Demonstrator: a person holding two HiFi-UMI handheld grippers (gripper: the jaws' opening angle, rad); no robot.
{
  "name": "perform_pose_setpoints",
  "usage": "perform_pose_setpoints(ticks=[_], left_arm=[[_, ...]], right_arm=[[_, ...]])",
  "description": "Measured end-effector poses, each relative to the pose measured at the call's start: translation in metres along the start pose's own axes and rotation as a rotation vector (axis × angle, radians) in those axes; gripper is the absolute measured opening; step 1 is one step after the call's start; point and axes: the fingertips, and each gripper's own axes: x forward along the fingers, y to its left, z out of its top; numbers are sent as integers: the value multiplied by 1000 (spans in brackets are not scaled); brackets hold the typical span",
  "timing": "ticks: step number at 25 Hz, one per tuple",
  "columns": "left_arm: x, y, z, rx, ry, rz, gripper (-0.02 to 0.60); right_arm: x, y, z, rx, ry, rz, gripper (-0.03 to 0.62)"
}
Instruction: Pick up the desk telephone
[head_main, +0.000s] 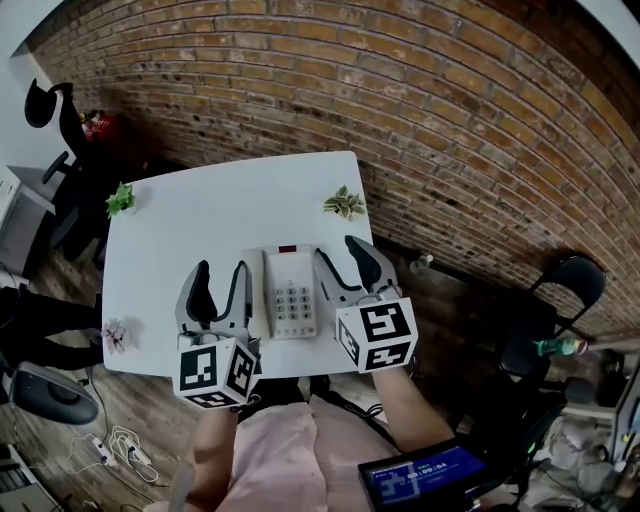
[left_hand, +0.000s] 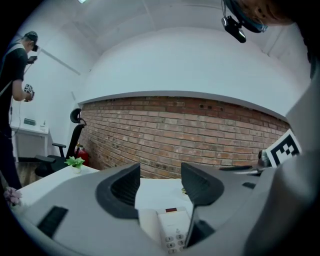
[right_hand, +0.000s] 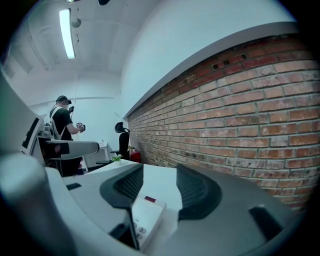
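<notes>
Phone (head_main: 293, 295) flat on table (head_main: 200, 210), frame centre. Left tool (head_main: 222, 272) and right tool (head_main: 340, 253) flanking it, both with jaws apart, nothing gripped.

We see a white push-button desk telephone (head_main: 291, 292) lying mid-way along the near edge of a white rectangular table (head_main: 200, 230). Our left gripper (head_main: 222, 275) and right gripper (head_main: 340, 252) flank it, jaws apart. A small green plant (head_main: 120, 199) stands at the far-left corner and another (head_main: 344, 203) at the far-right. A pinkish thing (head_main: 115, 335), perhaps flowers, is at the near-left corner.
</notes>
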Motion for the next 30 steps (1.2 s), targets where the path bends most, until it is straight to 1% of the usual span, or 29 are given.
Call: perform_pose_setpoints(ticks=[6, 10, 16, 21, 23, 24, 28, 30], left_arm=[[28, 16, -37, -30, 99, -11, 268], [44, 26, -73, -45, 189, -12, 273], [61, 30, -130, -92, 321, -52, 301], [67, 32, -173, -165, 431, -97, 356], [68, 32, -185, -199, 469, -121, 369], [68, 31, -188, -223, 483, -133, 388], [73, 27, -198, -322, 529, -188, 390], [74, 24, -204, -348, 566, -218, 390]], right_arm=[[30, -2, -27, 24, 83, 4, 216], [45, -3, -56, 46, 155, 10, 219], [68, 5, -101, 85, 262, 48, 239], [80, 10, -139, 141, 353, 73, 255], [81, 14, -152, 176, 384, 87, 267], [82, 16, -157, 194, 393, 91, 267], [86, 17, -164, 247, 386, 100, 270], [87, 18, -166, 267, 389, 112, 266]])
